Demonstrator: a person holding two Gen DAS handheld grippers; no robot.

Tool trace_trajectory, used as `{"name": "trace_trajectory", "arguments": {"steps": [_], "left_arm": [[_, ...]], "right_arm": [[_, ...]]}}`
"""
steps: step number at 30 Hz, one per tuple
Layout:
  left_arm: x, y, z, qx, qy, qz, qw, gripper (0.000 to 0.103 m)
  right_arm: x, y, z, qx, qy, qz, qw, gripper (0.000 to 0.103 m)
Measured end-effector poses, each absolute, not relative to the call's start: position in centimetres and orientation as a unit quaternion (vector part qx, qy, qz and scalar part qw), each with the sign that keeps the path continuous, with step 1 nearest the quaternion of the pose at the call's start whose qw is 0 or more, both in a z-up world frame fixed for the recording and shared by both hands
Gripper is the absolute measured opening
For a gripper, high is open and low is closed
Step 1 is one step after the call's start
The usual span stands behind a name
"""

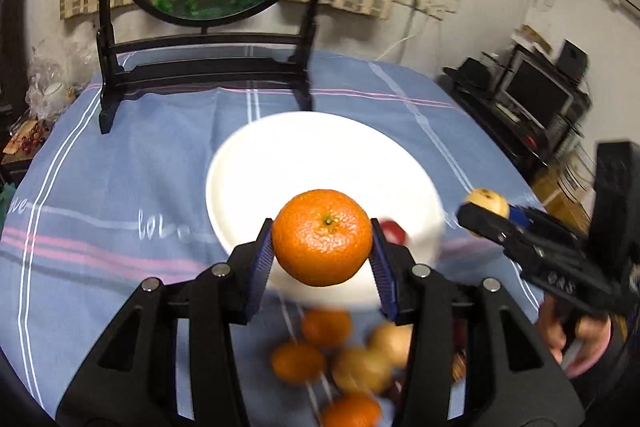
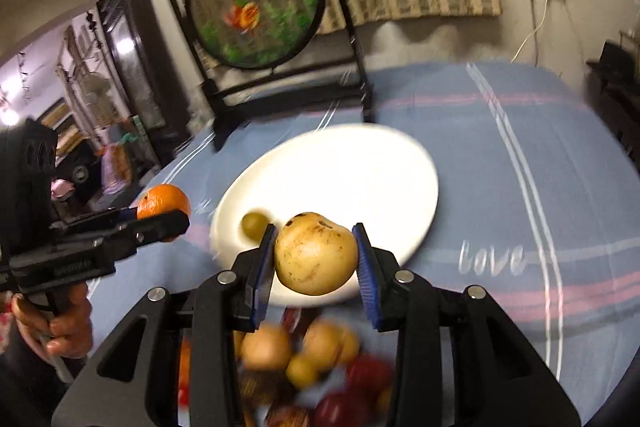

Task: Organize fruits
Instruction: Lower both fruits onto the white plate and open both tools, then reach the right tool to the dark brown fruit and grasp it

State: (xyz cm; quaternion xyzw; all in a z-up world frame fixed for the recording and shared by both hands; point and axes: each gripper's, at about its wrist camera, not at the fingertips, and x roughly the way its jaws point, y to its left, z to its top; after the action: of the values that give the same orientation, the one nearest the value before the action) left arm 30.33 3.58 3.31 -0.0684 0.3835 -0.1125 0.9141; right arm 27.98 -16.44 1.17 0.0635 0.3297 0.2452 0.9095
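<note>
My left gripper (image 1: 322, 251) is shut on an orange mandarin (image 1: 322, 237), held in the air over the near rim of a white plate (image 1: 304, 155). My right gripper (image 2: 316, 259) is shut on a yellow-brown speckled pear (image 2: 316, 253), also above the white plate (image 2: 340, 175). A small green fruit (image 2: 254, 225) lies on the plate's left part; a red fruit (image 1: 394, 231) shows at its right edge in the left wrist view. Each gripper appears in the other's view: the right gripper (image 1: 486, 215) with the pear (image 1: 488, 201), the left gripper (image 2: 168, 223) with the mandarin (image 2: 164, 205).
A blurred pile of mandarins (image 1: 326, 327), pears (image 2: 266, 347) and red fruits (image 2: 368, 375) lies on the blue striped tablecloth (image 1: 120, 187) near me. A round fish picture on a black stand (image 1: 208, 67) rises at the table's far side. A hand (image 2: 60, 327) grips the left handle.
</note>
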Motion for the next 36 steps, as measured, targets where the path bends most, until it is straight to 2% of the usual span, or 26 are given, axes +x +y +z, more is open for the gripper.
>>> {"name": "trace_trajectory", "arguments": {"steps": [6,15,16,17,18,19,20,29,32,36], "left_arm": [[36.6,4.6,0.3,-0.068,0.416,-0.081,0.903,0.047],[39.3,5.3,-3.3,-0.078,0.46,-0.074,0.882,0.048],[39.2,5.3,-3.3,-0.075,0.461,-0.07,0.881,0.051],[39.1,5.3,-3.2,-0.074,0.456,-0.071,0.884,0.059],[38.7,5.3,-2.8,-0.071,0.449,-0.067,0.888,0.066],[38.1,5.4,-2.3,-0.067,0.437,-0.058,0.895,0.076],[37.4,5.5,-1.5,-0.065,0.421,-0.05,0.903,0.08],[28.9,5.5,3.1,-0.082,0.355,-0.051,0.93,0.098],[25.1,5.2,2.9,-0.088,0.345,-0.046,0.933,0.099],[20.1,4.3,1.3,-0.067,0.337,-0.032,0.939,0.099]], "right_arm": [[33.3,-15.2,-0.6,0.069,0.365,0.225,0.901,0.038],[36.1,-14.2,-3.2,0.049,0.42,0.215,0.88,0.039],[36.0,-14.1,-3.3,0.047,0.423,0.216,0.879,0.04],[36.1,-14.0,-3.3,0.047,0.427,0.217,0.877,0.04],[36.0,-14.0,-3.2,0.047,0.43,0.218,0.875,0.046],[35.8,-14.0,-3.0,0.048,0.427,0.216,0.877,0.06],[35.4,-14.2,-2.6,0.054,0.416,0.212,0.882,0.067],[29.9,-14.9,0.6,0.04,0.369,0.183,0.91,0.072],[26.9,-15.2,0.9,0.03,0.341,0.172,0.924,0.079],[23.6,-15.8,0.5,0.026,0.316,0.166,0.934,0.079]]}}
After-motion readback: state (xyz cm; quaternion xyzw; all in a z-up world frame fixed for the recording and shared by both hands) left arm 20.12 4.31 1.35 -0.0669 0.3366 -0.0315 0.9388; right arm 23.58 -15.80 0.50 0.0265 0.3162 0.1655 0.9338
